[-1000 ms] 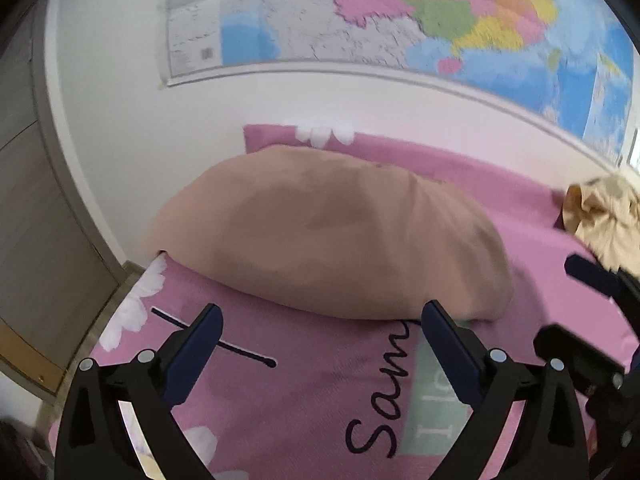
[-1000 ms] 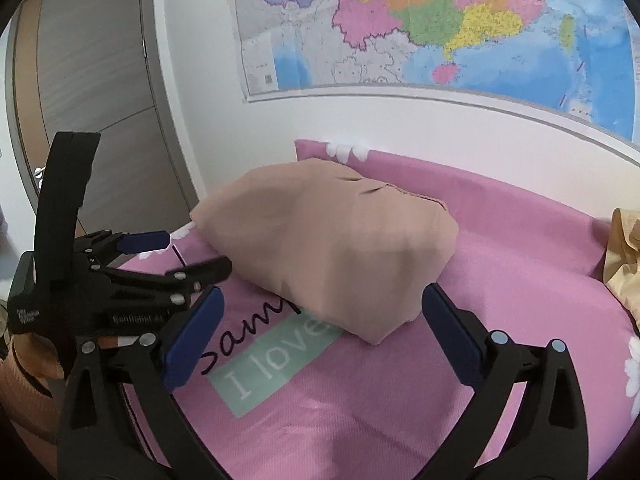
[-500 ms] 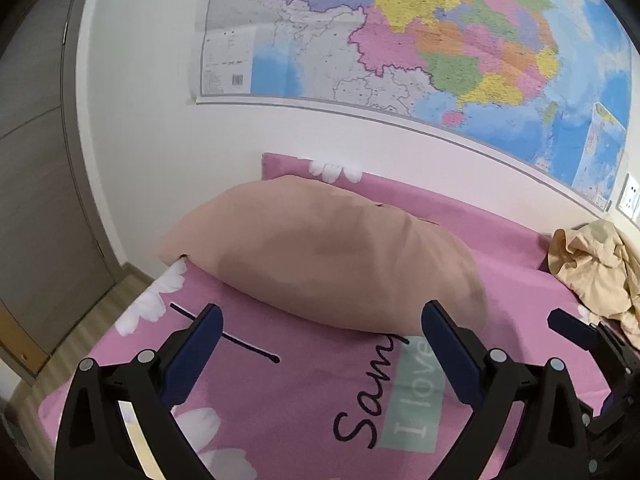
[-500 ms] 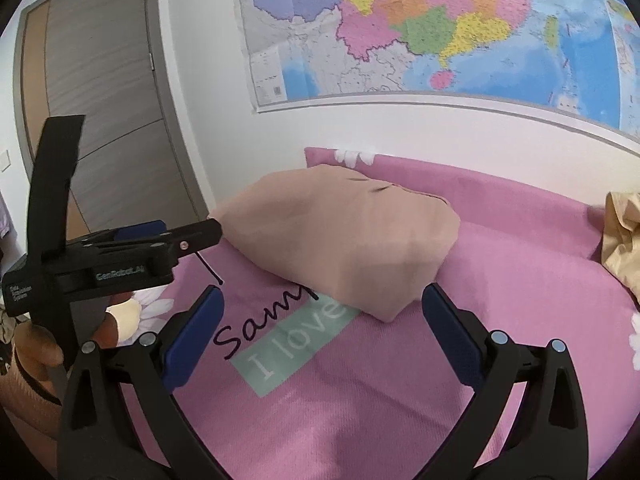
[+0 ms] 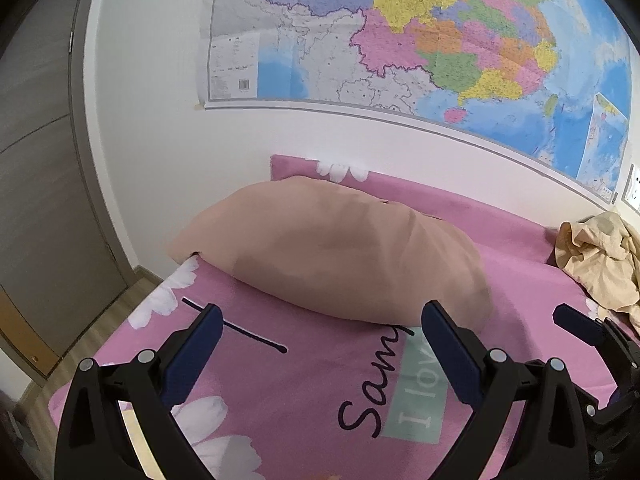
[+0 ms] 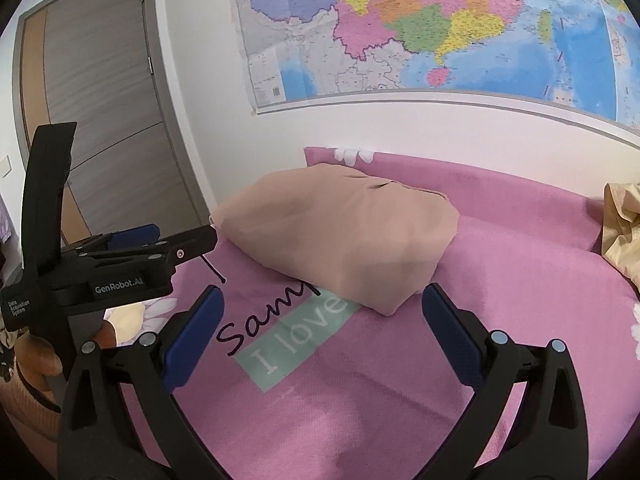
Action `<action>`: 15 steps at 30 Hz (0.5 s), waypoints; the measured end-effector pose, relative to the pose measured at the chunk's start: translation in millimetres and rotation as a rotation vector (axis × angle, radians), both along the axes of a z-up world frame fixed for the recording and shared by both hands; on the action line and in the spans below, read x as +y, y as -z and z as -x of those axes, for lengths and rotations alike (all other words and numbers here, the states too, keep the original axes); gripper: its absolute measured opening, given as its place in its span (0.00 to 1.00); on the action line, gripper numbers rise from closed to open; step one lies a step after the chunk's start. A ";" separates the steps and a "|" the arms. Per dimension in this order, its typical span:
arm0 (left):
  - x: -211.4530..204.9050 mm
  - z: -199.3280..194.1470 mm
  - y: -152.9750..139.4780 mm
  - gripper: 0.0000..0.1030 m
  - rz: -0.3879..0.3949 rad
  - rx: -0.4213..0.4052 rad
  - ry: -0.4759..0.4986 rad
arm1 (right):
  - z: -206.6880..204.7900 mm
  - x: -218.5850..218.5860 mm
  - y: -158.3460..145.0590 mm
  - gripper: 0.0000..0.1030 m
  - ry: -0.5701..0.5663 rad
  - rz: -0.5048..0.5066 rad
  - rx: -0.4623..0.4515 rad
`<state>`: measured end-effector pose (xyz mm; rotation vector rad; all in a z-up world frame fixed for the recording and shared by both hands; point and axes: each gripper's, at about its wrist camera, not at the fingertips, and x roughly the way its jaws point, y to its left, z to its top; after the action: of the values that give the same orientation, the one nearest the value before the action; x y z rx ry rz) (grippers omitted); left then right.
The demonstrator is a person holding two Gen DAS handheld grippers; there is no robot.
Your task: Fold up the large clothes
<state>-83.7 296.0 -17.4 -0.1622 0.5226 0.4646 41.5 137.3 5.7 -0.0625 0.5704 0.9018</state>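
Left gripper (image 5: 320, 332) and right gripper (image 6: 322, 312): blue-padded jaws spread apart, holding nothing. Crumpled cream fabric garment (image 5: 600, 260) lies at 3 o'clock on pink printed bedsheet (image 6: 500, 280). Plump tan pillow (image 5: 332, 252) at 12 o'clock. Risk: grabbing pillow or sheet instead; bunched cloth hides edges.

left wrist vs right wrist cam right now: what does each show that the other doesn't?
Left wrist only: the white wall socket at the far right edge, plus most of the crumpled beige garment.

Right wrist only: the grey door, the whole left gripper from the side, and the hand holding it.

Both: the tan pillow on the pink flower-print bedsheet, the coloured wall map, and an open, empty pair of blue-padded fingers. The right gripper holds nothing.
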 end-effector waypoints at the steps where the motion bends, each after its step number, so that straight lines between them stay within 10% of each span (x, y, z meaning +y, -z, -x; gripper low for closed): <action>1: -0.2 -0.1 -0.4 0.93 -0.003 0.002 -0.001 | -0.1 0.0 -0.1 0.95 0.000 0.001 -0.002; 15: -7.4 5.0 -4.4 0.93 -0.042 -0.019 -0.010 | 0.5 -1.6 -2.1 0.95 -0.003 -0.010 0.002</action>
<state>-88.7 288.6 -13.1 -0.1286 0.4927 0.4830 41.0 135.8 7.7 -0.0534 0.5676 0.9074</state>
